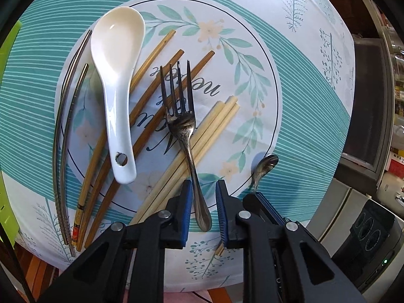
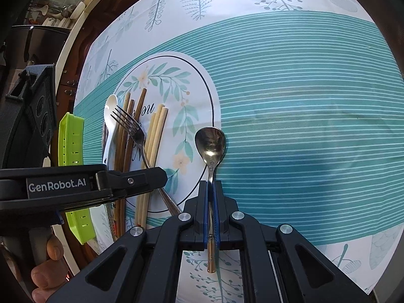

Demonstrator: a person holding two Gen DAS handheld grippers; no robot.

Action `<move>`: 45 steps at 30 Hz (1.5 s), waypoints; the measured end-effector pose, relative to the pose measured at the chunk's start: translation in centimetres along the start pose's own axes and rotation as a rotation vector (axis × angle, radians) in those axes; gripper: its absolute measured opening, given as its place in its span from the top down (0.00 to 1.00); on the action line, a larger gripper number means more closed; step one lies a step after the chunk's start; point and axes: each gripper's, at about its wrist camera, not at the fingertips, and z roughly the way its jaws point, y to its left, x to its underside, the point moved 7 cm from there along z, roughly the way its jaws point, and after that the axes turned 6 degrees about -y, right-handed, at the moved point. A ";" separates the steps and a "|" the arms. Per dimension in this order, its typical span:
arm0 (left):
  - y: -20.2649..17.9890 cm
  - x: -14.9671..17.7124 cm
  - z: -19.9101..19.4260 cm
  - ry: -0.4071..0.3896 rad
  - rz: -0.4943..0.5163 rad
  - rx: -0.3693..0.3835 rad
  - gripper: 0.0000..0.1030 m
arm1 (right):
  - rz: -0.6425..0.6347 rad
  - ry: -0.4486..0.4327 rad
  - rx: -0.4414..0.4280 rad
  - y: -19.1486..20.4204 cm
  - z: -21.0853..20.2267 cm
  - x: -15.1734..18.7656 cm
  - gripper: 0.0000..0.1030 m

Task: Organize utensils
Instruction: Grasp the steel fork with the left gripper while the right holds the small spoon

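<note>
While the left gripper point(image 1: 202, 212) straddles the metal fork point(image 1: 183, 126) handle, its blue pads stand slightly apart from it, not gripping. That fork lies across pale chopsticks point(image 1: 202, 136) on the tablecloth point(image 2: 303, 101). Clamped tight, the right gripper point(image 2: 210, 197) holds a metal spoon point(image 2: 210, 144). "GenRobot.AI" marks the left gripper's side.

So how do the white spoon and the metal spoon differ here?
The white spoon is glossy, broad and bigger; the metal spoon is slim and reflective. The white spoon lies loose across the brown chopsticks; the metal spoon is clamped by its handle in the right gripper. The white spoon's handle has a hole; none shows on the metal spoon's. Both face bowl-up.
</note>
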 end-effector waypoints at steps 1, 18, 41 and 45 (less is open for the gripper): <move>0.0 0.0 0.0 -0.003 -0.002 -0.005 0.83 | 0.000 0.000 0.000 0.0 0.0 0.0 0.97; 0.2 -0.4 0.3 -0.086 -0.047 -0.146 0.95 | -0.015 -0.003 -0.002 -0.1 -0.2 0.2 0.97; 4.7 3.7 -5.3 -0.078 0.318 -0.048 1.00 | -0.044 0.066 -0.172 6.2 0.2 1.6 0.97; 5.4 4.2 -5.9 -0.115 0.348 -0.031 1.00 | -0.058 0.105 -0.187 8.1 1.3 2.7 0.97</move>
